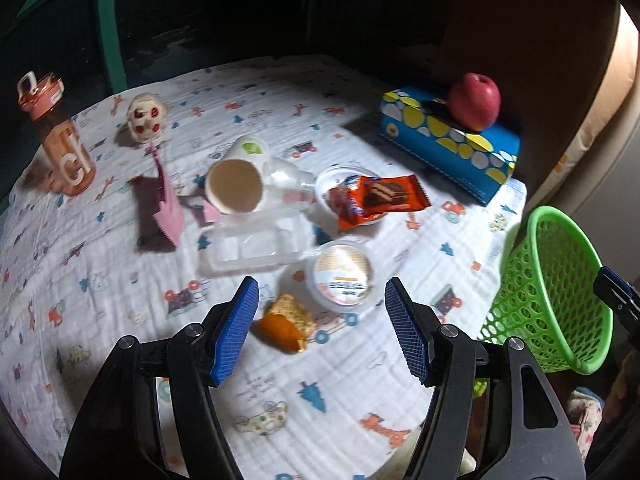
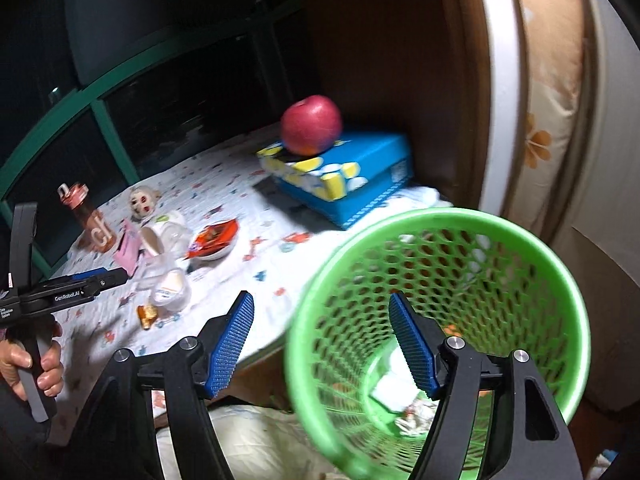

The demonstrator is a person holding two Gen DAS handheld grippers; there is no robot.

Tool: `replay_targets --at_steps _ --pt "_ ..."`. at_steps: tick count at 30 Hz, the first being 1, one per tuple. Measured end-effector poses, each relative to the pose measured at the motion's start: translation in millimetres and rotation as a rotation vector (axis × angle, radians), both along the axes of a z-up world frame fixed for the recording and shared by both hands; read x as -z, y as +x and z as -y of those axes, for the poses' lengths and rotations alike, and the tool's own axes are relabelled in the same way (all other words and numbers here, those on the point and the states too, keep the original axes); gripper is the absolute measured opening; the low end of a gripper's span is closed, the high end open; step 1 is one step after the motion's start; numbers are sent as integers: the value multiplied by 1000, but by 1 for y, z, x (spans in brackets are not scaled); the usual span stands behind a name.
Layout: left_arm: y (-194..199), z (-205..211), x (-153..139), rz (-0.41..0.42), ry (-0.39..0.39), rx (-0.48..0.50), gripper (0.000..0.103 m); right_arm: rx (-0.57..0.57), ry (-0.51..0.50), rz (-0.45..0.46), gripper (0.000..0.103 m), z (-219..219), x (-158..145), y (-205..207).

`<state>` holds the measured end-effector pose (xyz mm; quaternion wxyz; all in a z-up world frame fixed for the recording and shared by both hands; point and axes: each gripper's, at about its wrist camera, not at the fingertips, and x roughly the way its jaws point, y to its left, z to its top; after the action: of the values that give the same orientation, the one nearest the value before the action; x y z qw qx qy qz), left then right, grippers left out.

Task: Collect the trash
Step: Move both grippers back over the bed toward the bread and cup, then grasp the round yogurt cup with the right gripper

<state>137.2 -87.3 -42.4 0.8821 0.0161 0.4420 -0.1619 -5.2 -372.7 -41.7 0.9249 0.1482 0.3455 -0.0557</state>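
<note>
My left gripper (image 1: 322, 334) is open and empty, just above an orange food scrap (image 1: 286, 322) and a round lidded cup (image 1: 344, 280) on the printed tablecloth (image 1: 100, 280). Beyond lie a clear plastic tray (image 1: 256, 248), a tipped paper cup (image 1: 236, 188), a clear bottle (image 1: 286, 180), an orange snack wrapper (image 1: 380, 198) on a bowl and pink packaging (image 1: 168, 208). My right gripper (image 2: 320, 344) is open and empty over the near rim of the green mesh basket (image 2: 440, 232), which holds some trash (image 2: 400, 404). The basket also shows in the left wrist view (image 1: 552, 292).
A red apple (image 1: 474, 100) sits on a blue dotted tissue box (image 1: 448, 140) at the back right. An orange water bottle (image 1: 64, 140) and a small doll head (image 1: 146, 116) stand at the back left. A brown wall (image 2: 380, 60) rises behind the box.
</note>
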Motion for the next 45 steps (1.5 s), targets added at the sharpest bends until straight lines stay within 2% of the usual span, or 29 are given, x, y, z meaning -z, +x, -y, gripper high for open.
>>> replay_targets --at_steps 8,13,20,35,45 --pt "6 -60 13 -36 -10 -108 65 -148 19 -31 68 -56 11 46" --pt "7 -78 20 -51 -15 -140 65 -242 20 -53 68 -95 21 72" --pt "10 -91 27 -69 -17 -167 65 -314 18 -89 68 -132 35 101" --pt "16 -103 39 -102 -28 -190 65 -377 -16 -179 70 -170 72 152" --pt "19 -102 44 -117 -33 -185 65 -386 -45 -191 70 -180 86 171"
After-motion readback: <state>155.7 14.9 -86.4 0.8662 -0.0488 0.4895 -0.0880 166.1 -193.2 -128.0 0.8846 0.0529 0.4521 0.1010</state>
